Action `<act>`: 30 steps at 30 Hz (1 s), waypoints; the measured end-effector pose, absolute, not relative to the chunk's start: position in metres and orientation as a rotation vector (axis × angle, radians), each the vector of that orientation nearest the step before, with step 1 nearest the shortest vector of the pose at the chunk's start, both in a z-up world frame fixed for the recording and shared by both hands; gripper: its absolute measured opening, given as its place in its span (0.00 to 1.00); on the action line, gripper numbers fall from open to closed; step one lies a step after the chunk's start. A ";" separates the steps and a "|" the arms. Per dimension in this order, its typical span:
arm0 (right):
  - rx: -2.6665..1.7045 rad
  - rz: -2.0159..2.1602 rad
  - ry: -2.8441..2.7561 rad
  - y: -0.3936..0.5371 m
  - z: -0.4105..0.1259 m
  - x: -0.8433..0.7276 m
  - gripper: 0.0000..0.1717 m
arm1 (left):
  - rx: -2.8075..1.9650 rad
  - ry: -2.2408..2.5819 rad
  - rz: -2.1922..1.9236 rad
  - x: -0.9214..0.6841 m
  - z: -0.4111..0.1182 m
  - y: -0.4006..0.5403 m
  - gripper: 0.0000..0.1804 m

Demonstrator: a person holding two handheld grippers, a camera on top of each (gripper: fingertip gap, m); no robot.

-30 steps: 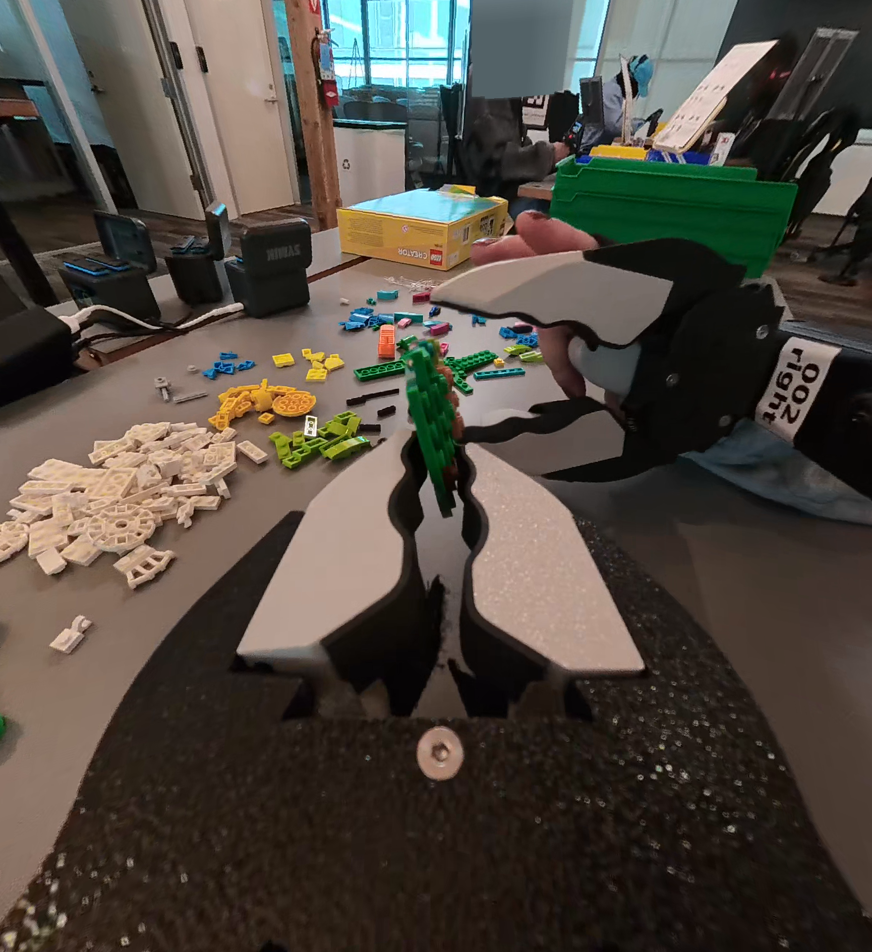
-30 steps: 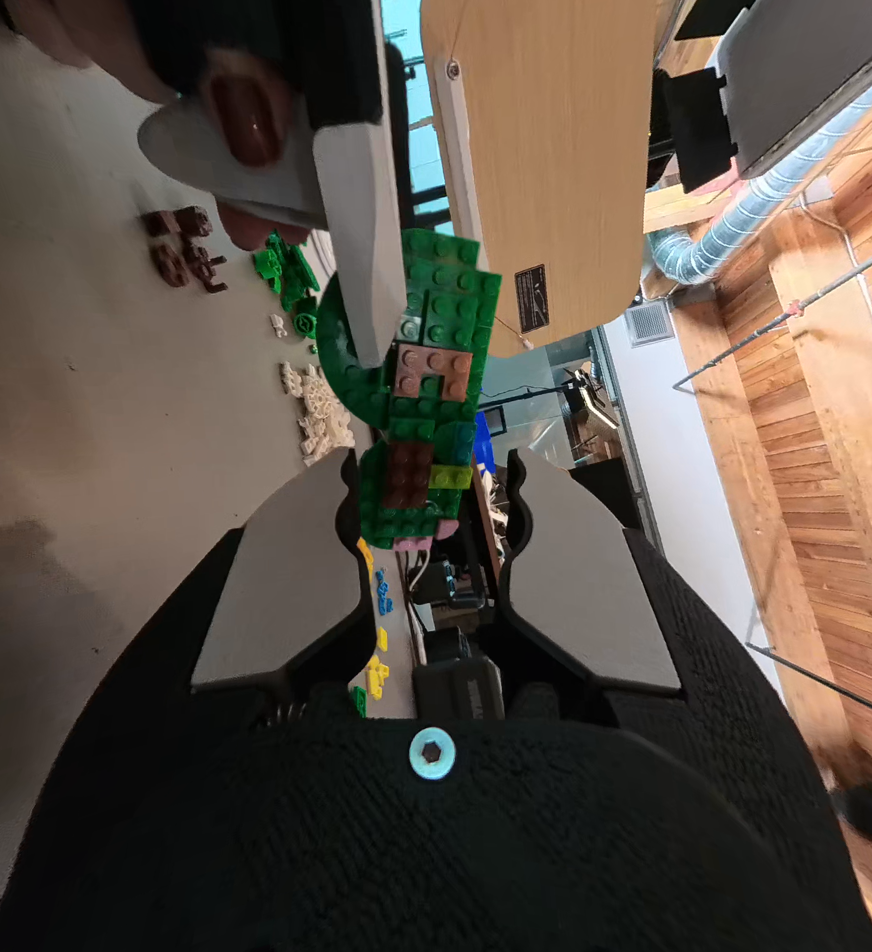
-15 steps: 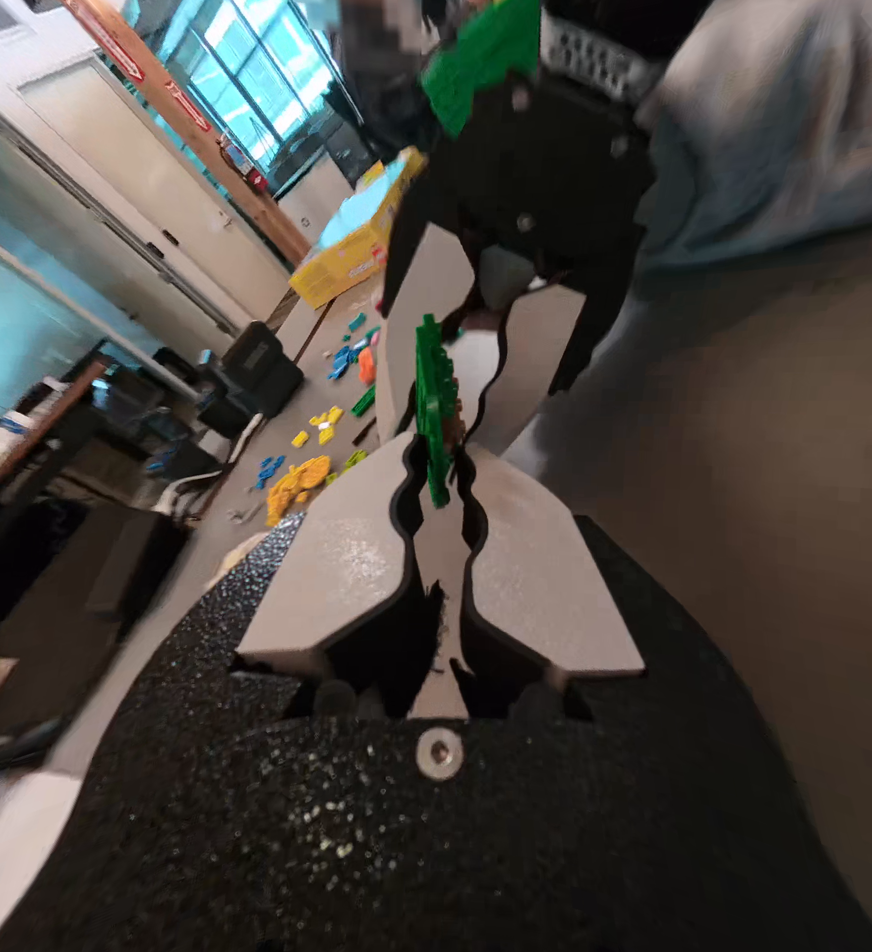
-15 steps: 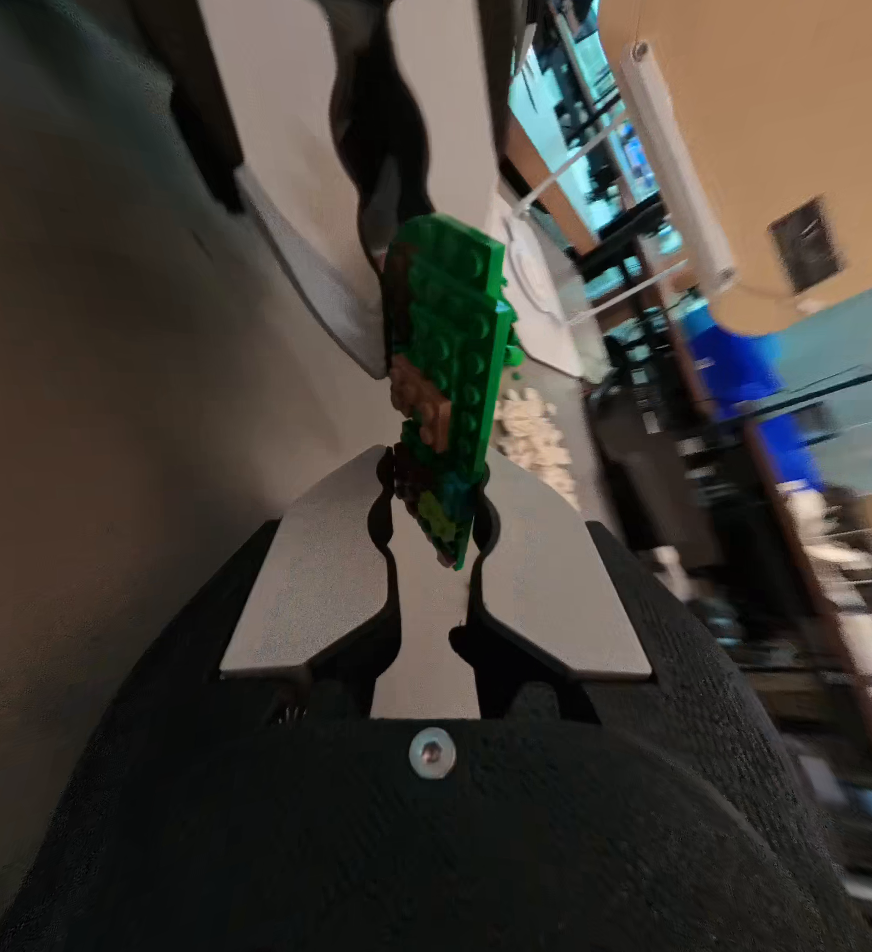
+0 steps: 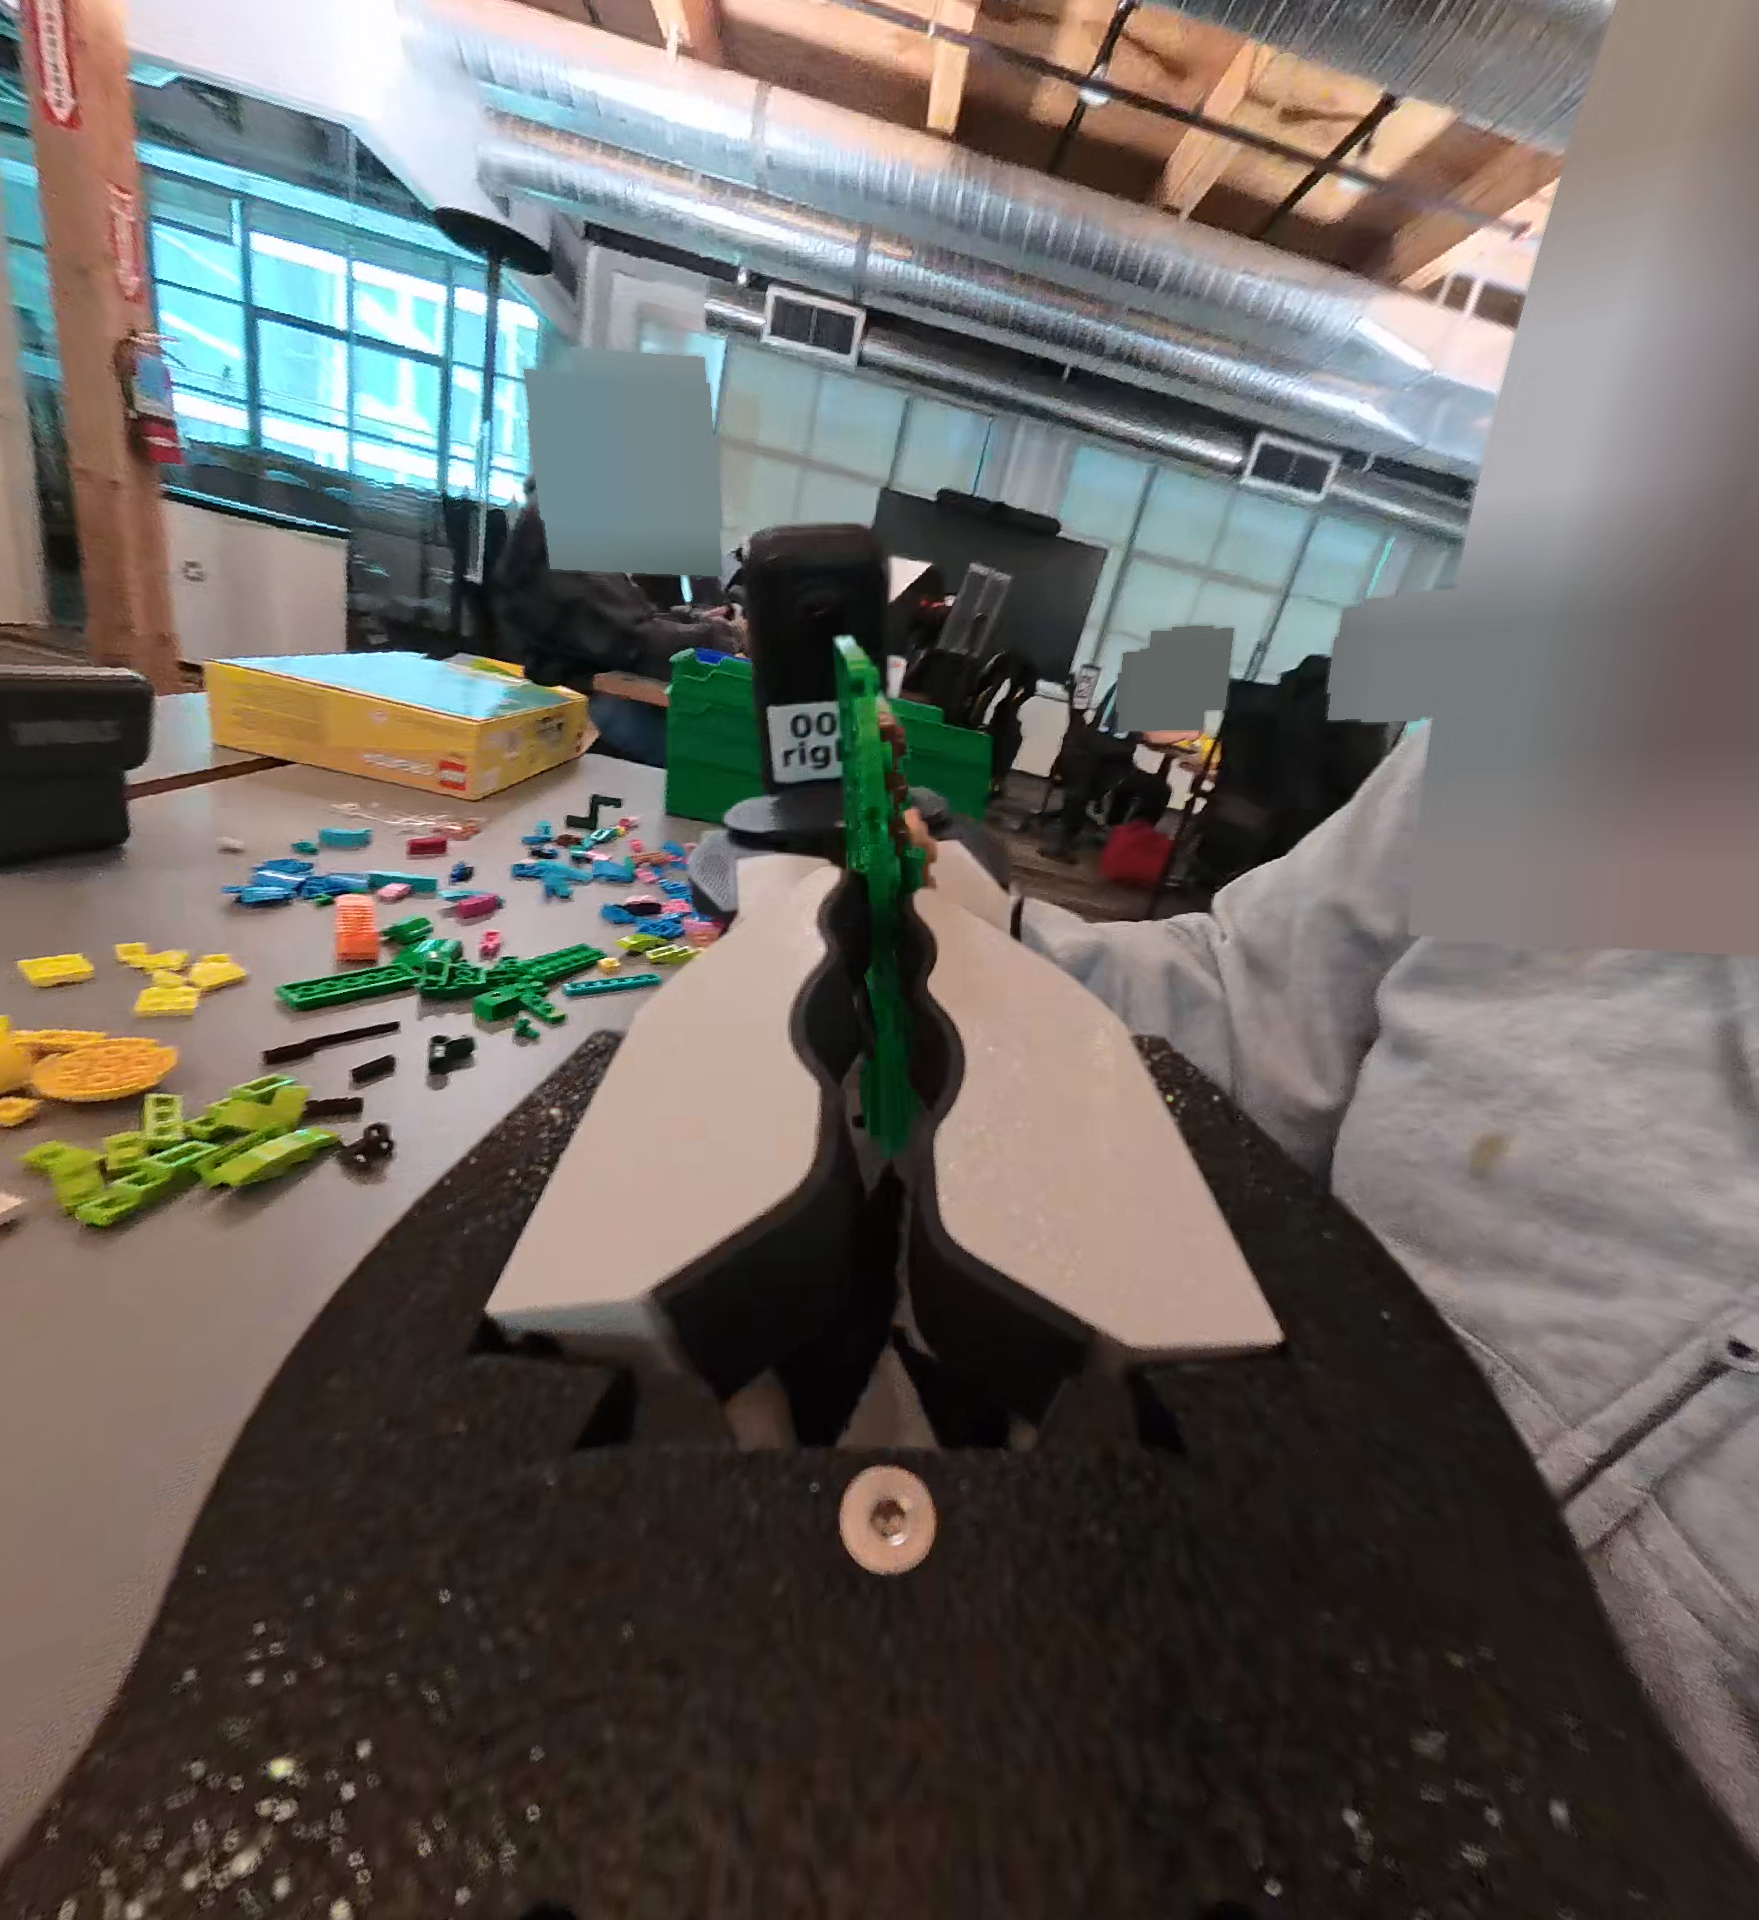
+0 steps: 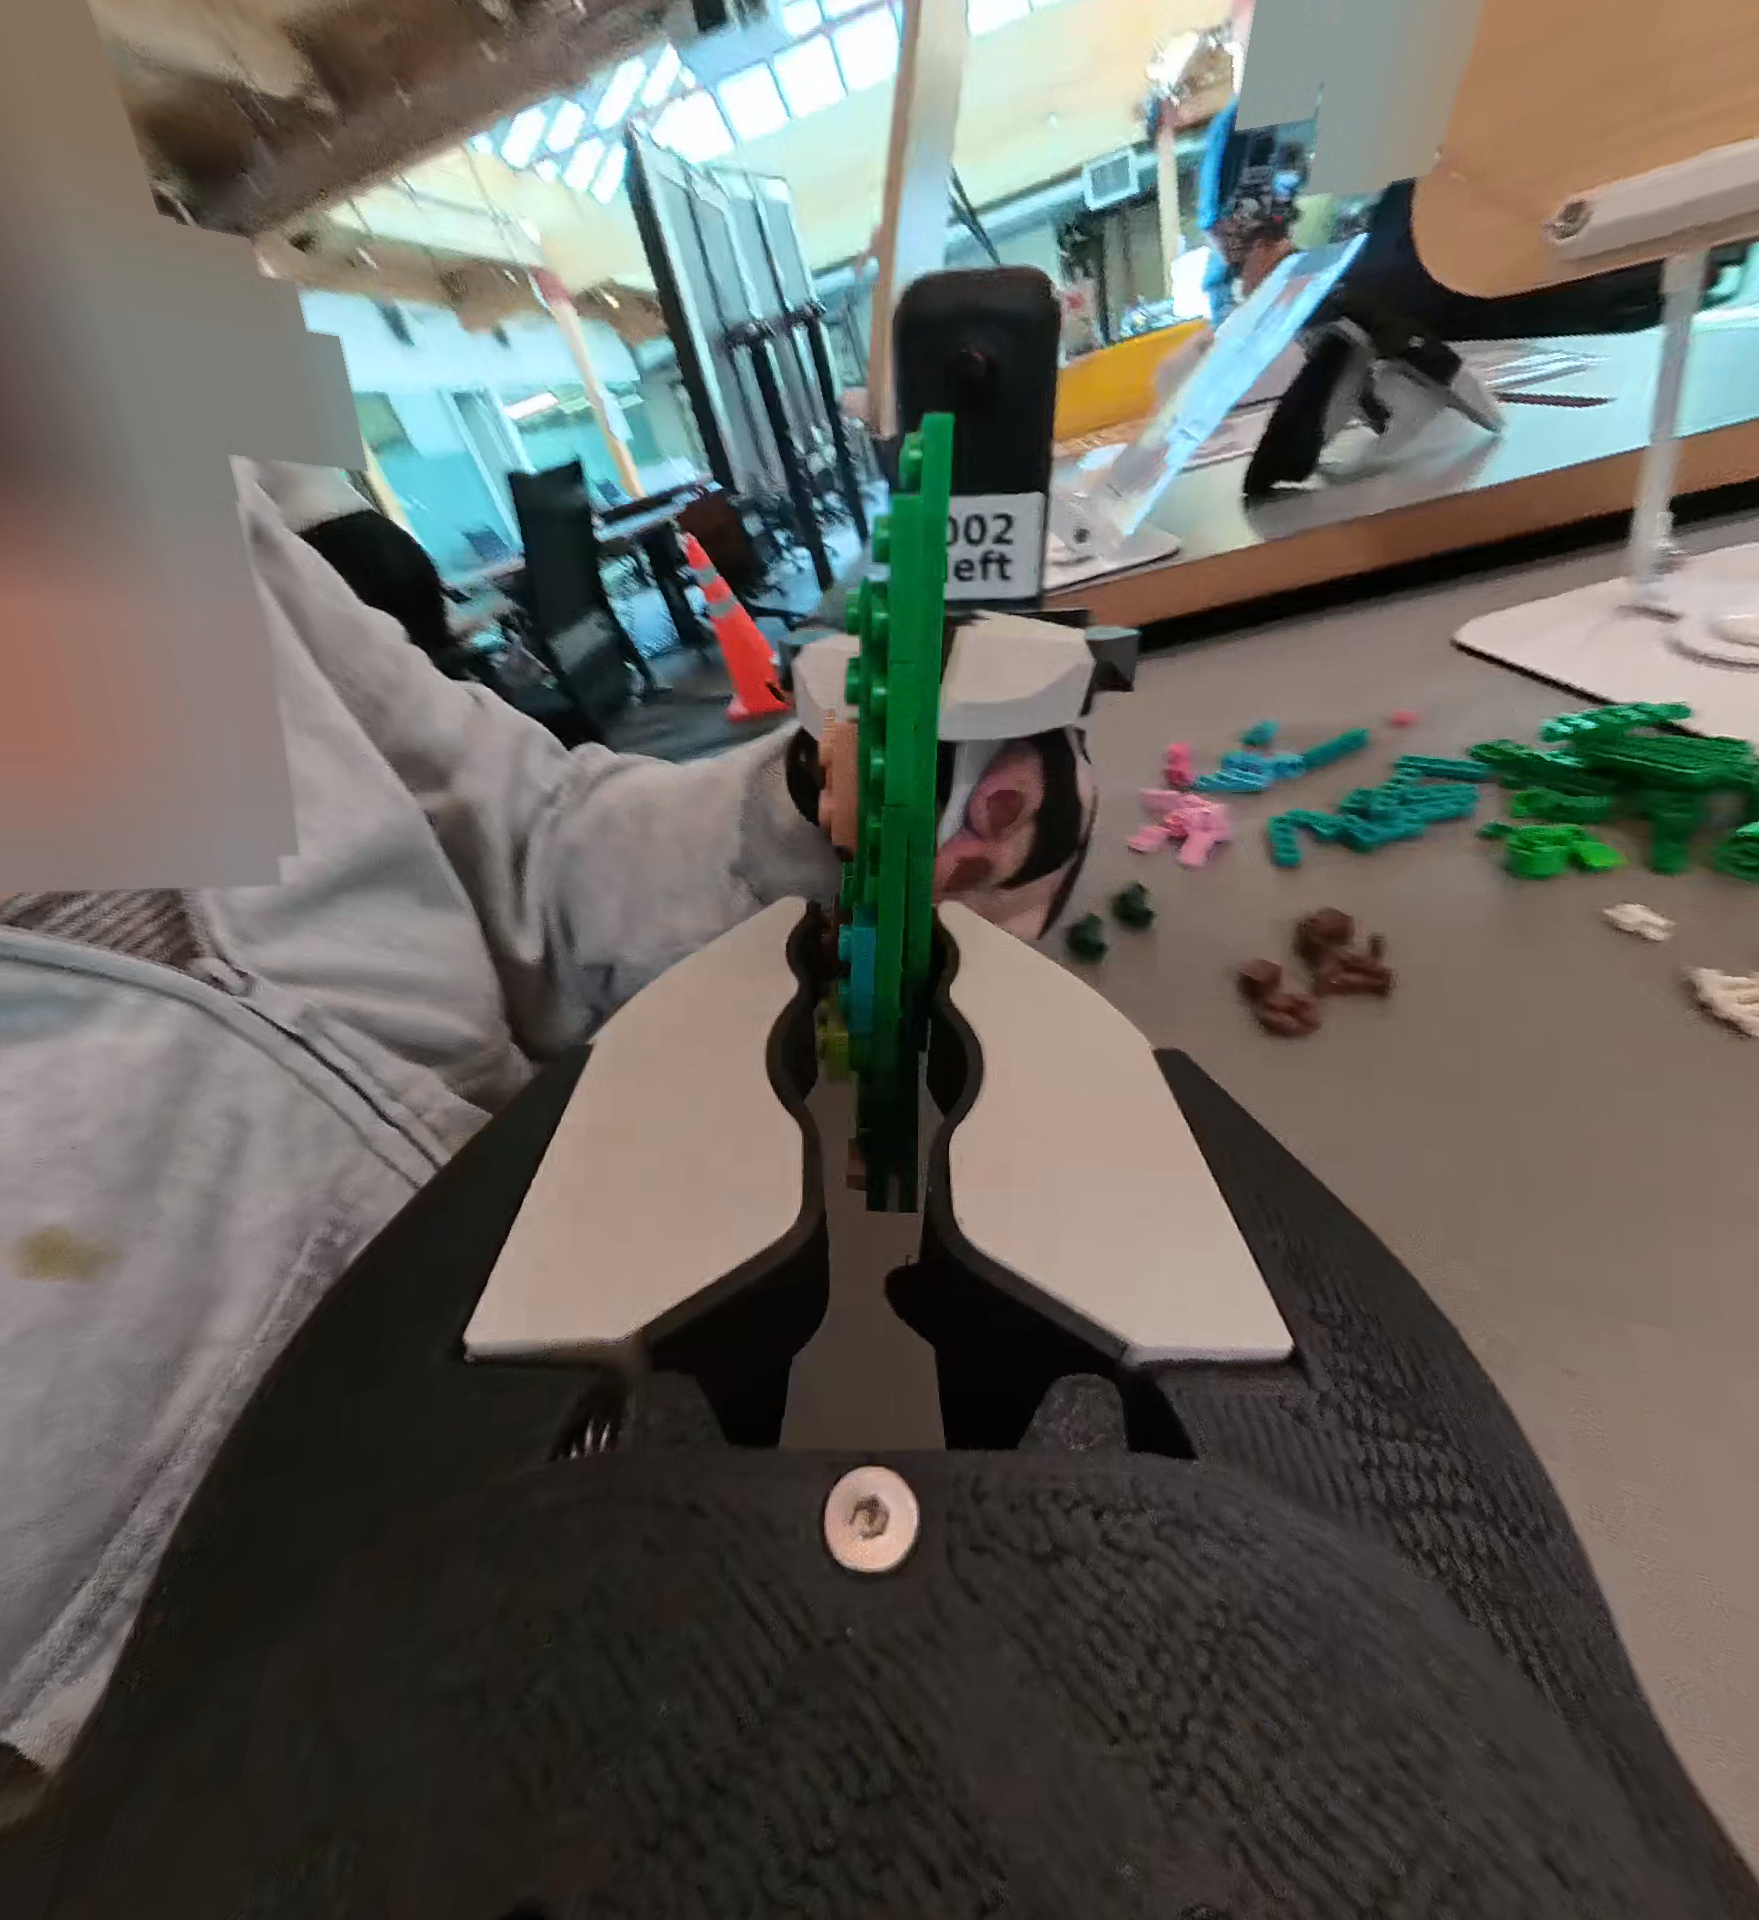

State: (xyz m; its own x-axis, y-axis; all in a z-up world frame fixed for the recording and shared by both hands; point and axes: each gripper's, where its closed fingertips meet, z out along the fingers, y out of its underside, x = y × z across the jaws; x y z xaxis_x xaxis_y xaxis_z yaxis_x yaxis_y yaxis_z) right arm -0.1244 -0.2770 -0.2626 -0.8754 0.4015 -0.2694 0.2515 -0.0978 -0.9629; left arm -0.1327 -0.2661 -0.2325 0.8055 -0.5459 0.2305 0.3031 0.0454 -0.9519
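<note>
Jaws of both grippers clamp upright green brick plate (image 5: pixel 880 914).

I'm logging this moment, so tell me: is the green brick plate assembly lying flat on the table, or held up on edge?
On edge. The green brick plate assembly stands upright, off the table, between the left gripper and the right gripper fingers, studs facing sideways.
</note>
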 end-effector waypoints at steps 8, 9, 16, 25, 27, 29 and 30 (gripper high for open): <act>-0.706 2.516 -2.036 -0.284 -0.249 -0.105 0.10 | -1.304 0.247 -0.823 -0.118 -0.224 -0.274 0.04; -0.709 2.553 -2.034 -0.284 -0.248 -0.105 0.10 | -1.302 0.249 -0.827 -0.117 -0.224 -0.274 0.05; -0.714 2.697 -2.028 -0.284 -0.245 -0.101 0.10 | -1.278 0.237 -0.890 -0.116 -0.223 -0.275 0.05; -0.685 2.801 -2.059 -0.285 -0.243 -0.094 0.10 | -1.268 0.258 -0.939 -0.111 -0.223 -0.278 0.06; -0.675 2.849 -2.058 -0.285 -0.242 -0.092 0.10 | -1.259 0.260 -0.961 -0.109 -0.222 -0.279 0.06; -0.673 2.892 -2.051 -0.285 -0.242 -0.091 0.10 | -1.251 0.259 -0.978 -0.109 -0.222 -0.279 0.06; -0.670 2.907 -2.049 -0.285 -0.241 -0.091 0.11 | -1.248 0.259 -0.983 -0.108 -0.222 -0.279 0.06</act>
State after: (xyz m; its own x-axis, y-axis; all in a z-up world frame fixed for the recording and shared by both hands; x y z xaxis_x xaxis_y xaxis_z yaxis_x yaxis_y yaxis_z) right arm -0.0909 -0.2852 -0.2414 -0.8236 -0.1712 -0.5407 0.5668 -0.2831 -0.7737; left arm -0.1084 -0.2794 -0.2216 0.5853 -0.7401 0.3311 0.4808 -0.0121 -0.8768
